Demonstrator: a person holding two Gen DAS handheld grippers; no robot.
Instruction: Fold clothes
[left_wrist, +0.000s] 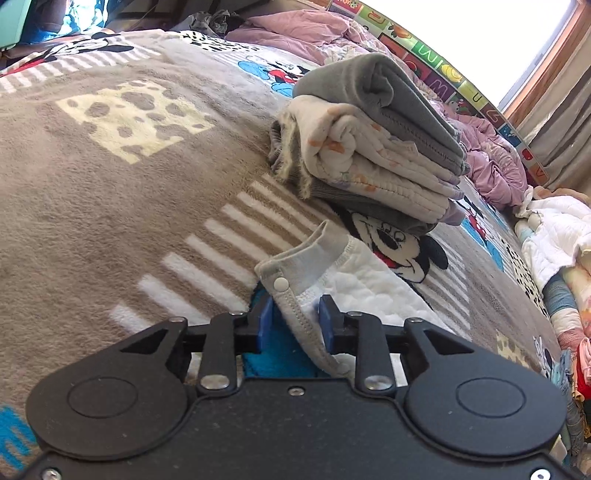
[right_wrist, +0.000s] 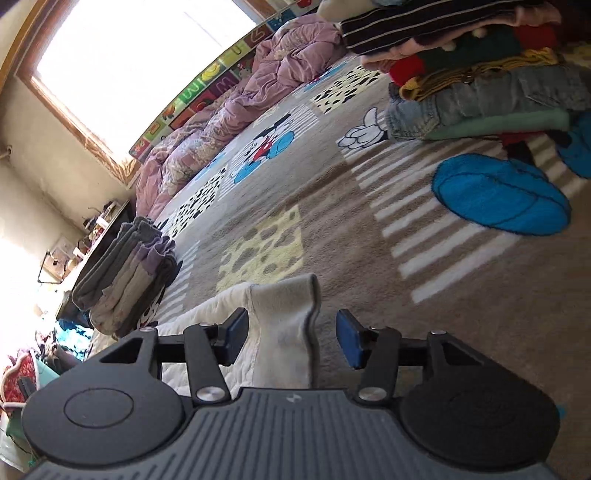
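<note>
Both grippers, left gripper (left_wrist: 295, 319) and right gripper (right_wrist: 291, 338), stand spread around the white quilted baby top (left_wrist: 364, 286), pinching nothing. Next, they should likely lift it onto the folded pile (left_wrist: 373, 147) at one o'clock.

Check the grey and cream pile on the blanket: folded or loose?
Folded. The clothes pile sits as stacked flat layers, a grey piece on top, rolled fold edges facing the left wrist camera, resting on the blanket.

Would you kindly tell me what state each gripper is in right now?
Left gripper: open, grey snap-button collar of the white quilted garment between its jaws, unpinched.
Right gripper: open, the garment's grey cuff lying loose between.
</note>
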